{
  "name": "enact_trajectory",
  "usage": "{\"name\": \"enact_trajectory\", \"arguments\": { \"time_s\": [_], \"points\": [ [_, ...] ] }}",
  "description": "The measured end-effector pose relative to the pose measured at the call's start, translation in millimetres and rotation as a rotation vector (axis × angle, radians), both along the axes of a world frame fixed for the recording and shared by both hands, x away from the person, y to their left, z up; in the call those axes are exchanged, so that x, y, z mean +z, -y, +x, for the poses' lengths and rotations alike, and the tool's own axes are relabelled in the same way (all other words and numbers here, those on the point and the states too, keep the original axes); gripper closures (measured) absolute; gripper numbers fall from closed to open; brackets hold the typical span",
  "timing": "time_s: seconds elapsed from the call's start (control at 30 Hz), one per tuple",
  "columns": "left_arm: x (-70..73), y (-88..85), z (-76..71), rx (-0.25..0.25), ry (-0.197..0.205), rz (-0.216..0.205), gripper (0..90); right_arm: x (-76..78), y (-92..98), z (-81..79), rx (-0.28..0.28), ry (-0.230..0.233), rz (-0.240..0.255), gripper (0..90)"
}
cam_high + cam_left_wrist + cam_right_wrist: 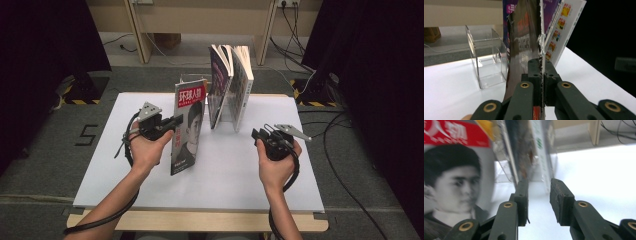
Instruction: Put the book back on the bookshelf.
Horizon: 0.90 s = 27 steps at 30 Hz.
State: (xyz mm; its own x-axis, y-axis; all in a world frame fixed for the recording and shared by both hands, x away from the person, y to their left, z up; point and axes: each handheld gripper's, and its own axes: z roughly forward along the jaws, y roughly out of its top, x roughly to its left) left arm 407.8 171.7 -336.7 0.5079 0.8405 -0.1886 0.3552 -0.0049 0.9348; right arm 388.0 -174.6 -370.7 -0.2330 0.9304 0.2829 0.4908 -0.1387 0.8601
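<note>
Between left claw jaws: magazine, pinched at edge, held upright on white desk. Right claw released, nothing between jaws, well right of magazine. Beyond both claws: books standing in clear acrylic holder.

Overhead plus gripper close-ups (magazine shared)

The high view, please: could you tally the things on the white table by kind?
Magazines: 3 (red-titled magazine clamped in the left gripper, two standing magazines behind it)
Clear acrylic stand: 1
Grippers: 2 (the right gripper open, holding nothing)
Total: 6
</note>
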Motion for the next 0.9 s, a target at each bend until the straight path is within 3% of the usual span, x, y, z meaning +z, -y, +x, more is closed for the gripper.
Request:
{"name": "enact_trajectory", "arguments": {
  "time_s": [0.13, 0.17, 0.23, 0.3, 0.6, 0.9],
  "points": [
    [5.9, -7.0, 1.8, 0.024, 0.021, -0.01, 86.8, -14.2, 13.1, -6.4, -0.024, -0.033, 0.003, 68.2],
    [7.1, -8.2, 2.3, 0.029, 0.027, -0.012, 86.8, -25.9, 21.9, -10.2, -0.041, -0.047, -0.004, 67.9],
    [10.1, -11.0, 3.9, 0.039, 0.037, -0.013, 86.8, -34.4, 29.0, -13.2, -0.061, -0.057, -0.005, 67.7],
    [14.5, -14.0, 7.3, 0.05, 0.051, -0.011, 86.8, -41.5, 35.2, -16.4, -0.074, -0.065, 0.011, 66.8],
    [27.4, -13.1, 25.5, 0.076, 0.094, -0.03, 86.8, -67.4, 53.5, -23.6, -0.101, -0.098, -0.018, 66.0],
    [35.9, -5.1, 51.6, 0.135, 0.14, -0.023, 86.8, -73.0, 57.1, -24.6, -0.107, -0.114, -0.018, 65.9]
  ]
}}
